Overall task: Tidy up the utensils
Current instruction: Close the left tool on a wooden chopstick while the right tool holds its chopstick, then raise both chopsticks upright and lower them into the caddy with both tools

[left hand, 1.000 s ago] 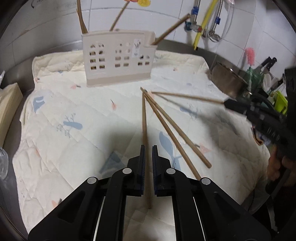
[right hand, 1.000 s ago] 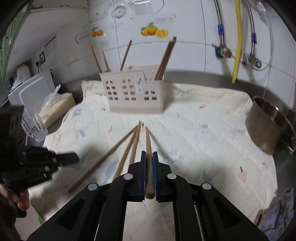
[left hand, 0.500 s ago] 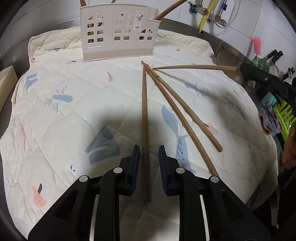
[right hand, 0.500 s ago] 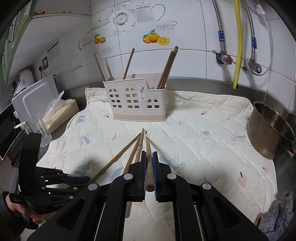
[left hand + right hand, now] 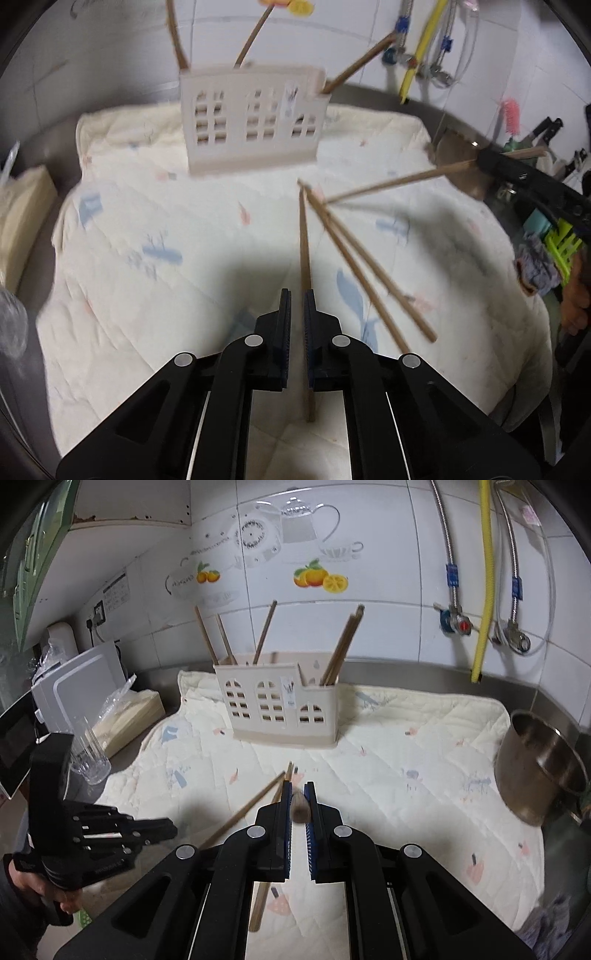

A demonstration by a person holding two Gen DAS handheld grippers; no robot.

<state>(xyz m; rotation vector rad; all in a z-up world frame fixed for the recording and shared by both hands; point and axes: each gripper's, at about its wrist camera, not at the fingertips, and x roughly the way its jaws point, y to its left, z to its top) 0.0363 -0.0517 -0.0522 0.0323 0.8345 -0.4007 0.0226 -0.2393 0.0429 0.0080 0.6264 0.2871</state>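
Wooden chopstick (image 5: 300, 806) pinched in right gripper (image 5: 299, 805) above quilt (image 5: 424, 760) middle, left gripper (image 5: 296, 310) narrowly parted, gripping nothing, over a lying chopstick, three chopsticks (image 5: 354, 269) on quilt, holder (image 5: 280, 709) near quilt's far edge.

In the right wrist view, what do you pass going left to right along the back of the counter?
White appliance → clear glass → utensil holder → yellow hose → metal pot.
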